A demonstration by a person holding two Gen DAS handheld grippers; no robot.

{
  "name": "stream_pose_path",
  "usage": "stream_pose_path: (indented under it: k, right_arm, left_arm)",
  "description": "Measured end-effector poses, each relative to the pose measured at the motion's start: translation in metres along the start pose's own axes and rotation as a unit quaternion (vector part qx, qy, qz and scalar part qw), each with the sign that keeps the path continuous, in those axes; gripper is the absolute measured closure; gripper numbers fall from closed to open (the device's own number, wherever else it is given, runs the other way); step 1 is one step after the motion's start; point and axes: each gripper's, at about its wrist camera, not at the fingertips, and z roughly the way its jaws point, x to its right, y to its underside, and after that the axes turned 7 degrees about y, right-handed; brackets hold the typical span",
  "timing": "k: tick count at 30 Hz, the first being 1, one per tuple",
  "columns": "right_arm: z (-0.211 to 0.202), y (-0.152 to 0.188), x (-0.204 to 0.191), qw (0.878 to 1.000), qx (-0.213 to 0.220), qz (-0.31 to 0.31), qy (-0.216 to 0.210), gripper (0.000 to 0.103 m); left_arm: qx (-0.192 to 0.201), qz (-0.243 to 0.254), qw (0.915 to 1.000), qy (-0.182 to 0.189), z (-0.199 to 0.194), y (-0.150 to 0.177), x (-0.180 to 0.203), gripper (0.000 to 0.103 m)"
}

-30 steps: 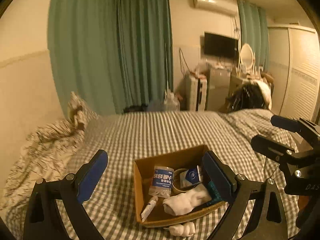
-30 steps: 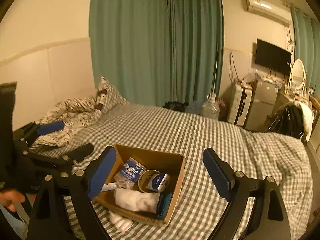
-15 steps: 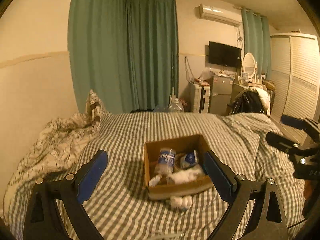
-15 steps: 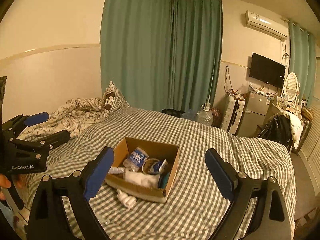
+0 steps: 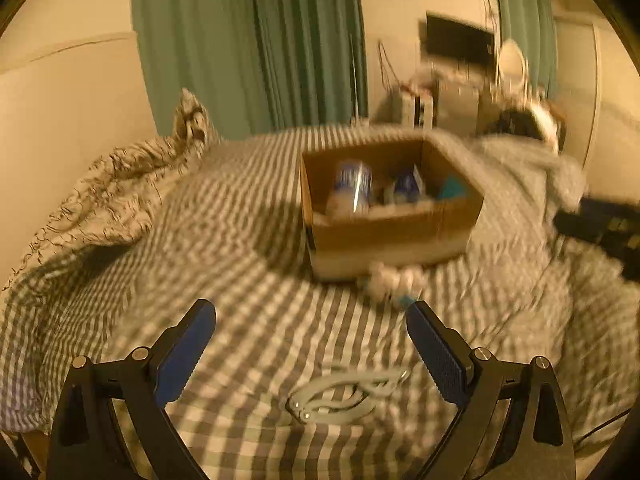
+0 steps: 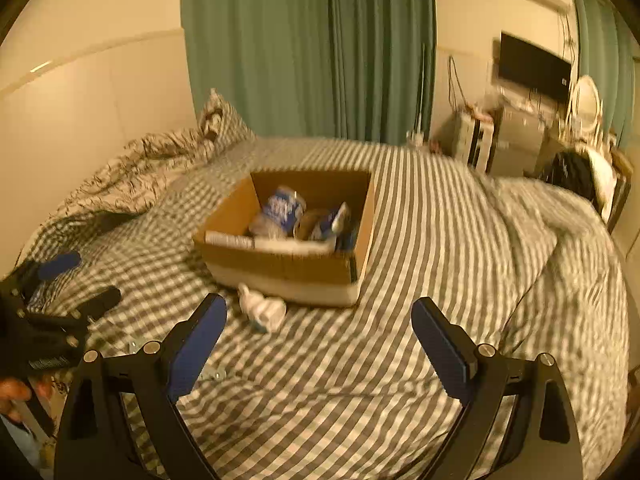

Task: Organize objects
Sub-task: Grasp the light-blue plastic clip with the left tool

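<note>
A brown cardboard box [image 5: 384, 236] sits on the checked bed [image 5: 240, 240]; it also shows in the right wrist view [image 6: 288, 268]. It holds a blue-labelled bottle [image 5: 352, 188], a white tube [image 6: 228, 239] and other small items. A white rolled sock [image 5: 390, 282] lies on the bed against the box's near side, also seen in the right wrist view [image 6: 262, 308]. A coiled white cable [image 5: 340, 396] lies just ahead of my left gripper [image 5: 310, 354], which is open and empty. My right gripper [image 6: 318, 342] is open and empty, short of the box.
A crumpled patterned duvet and pillow [image 6: 160, 164] lie at the bed's left by the wall. Green curtains [image 6: 312, 48] hang behind. A TV [image 6: 534, 66], mirror and cluttered furniture stand at the far right. The other gripper shows at each view's edge [image 6: 52, 320].
Both grippers have dropped lower and tilted down toward the bed. The box now sits higher in both views, and the white cable has come into the left view. Both stay open.
</note>
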Motion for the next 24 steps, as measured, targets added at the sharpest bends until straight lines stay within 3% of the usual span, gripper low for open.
stream_pose_path:
  k: [7, 11, 16, 20, 21, 24]
  right_arm:
    - [0.025, 0.019, -0.007, 0.999, -0.040, 0.001, 0.000, 0.009]
    - [0.038, 0.025, -0.008, 0.998, -0.056, 0.003, -0.004, 0.009]
    - [0.051, 0.031, -0.003, 0.997, -0.075, 0.016, -0.003, 0.009]
    - [0.056, 0.035, 0.003, 0.996, -0.085, 0.030, -0.005, 0.009]
    - [0.057, 0.037, 0.005, 0.996, -0.087, 0.034, -0.005, 0.009]
    - [0.055, 0.039, 0.010, 0.995, -0.090, 0.042, -0.003, 0.009]
  left_arm:
    - [-0.112, 0.077, 0.9902, 0.031, 0.062, 0.052, 0.041, 0.004]
    - [-0.136, 0.102, 0.9852, -0.018, 0.083, 0.060, 0.046, 0.004]
    - [-0.170, 0.118, 0.9774, -0.041, 0.106, 0.065, 0.049, 0.004]
    - [-0.186, 0.137, 0.9723, -0.037, 0.110, 0.069, 0.056, 0.004]
    - [-0.186, 0.132, 0.9732, -0.030, 0.109, 0.068, 0.054, 0.007]
    - [-0.184, 0.120, 0.9756, 0.002, 0.103, 0.062, 0.049, 0.027]
